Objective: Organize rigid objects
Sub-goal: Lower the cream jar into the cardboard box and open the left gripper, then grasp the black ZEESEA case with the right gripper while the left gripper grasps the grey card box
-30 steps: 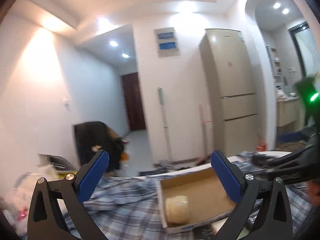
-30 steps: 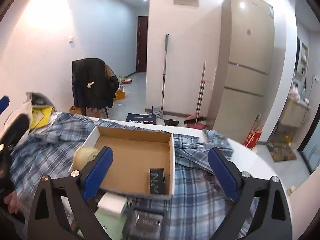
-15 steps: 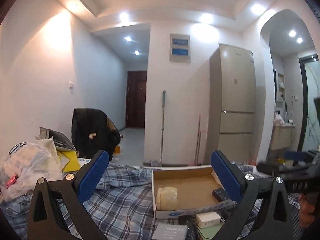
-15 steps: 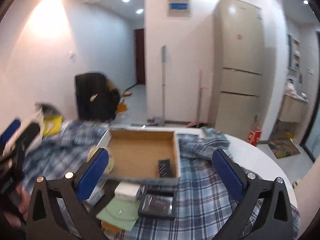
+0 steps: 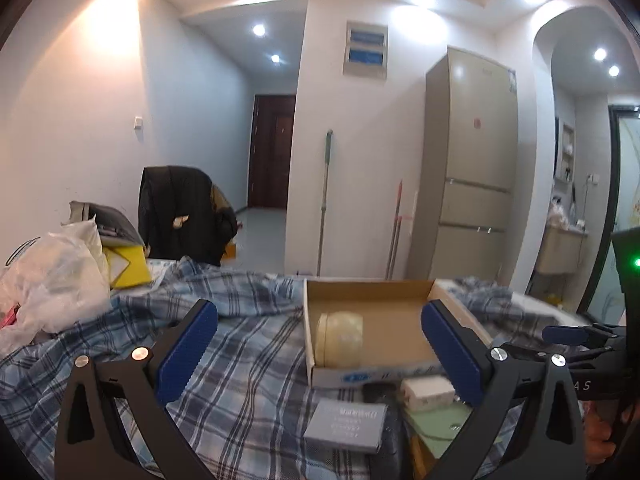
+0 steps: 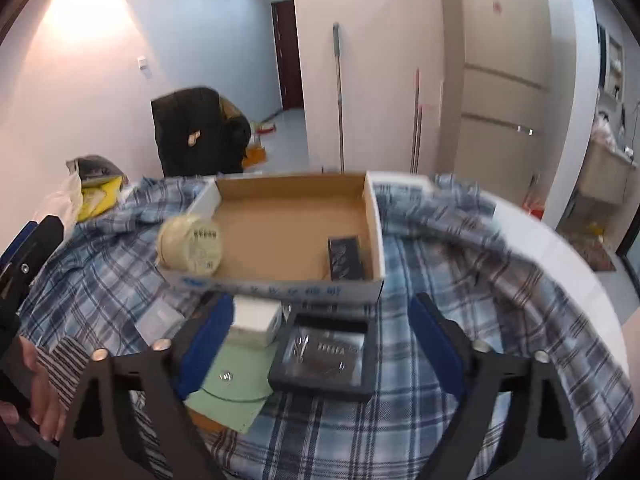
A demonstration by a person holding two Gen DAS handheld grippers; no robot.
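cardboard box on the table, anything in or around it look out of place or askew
The cream tape roll sits at the cardboard box's near-left corner, apparently half over the wall. A small dark box lies inside. A white box, grey card and dark tray lie outside it, unsorted.

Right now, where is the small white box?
In the right wrist view the small white box lies on the plaid cloth just in front of the cardboard tray, left of the dark framed case, partly over a green sheet.
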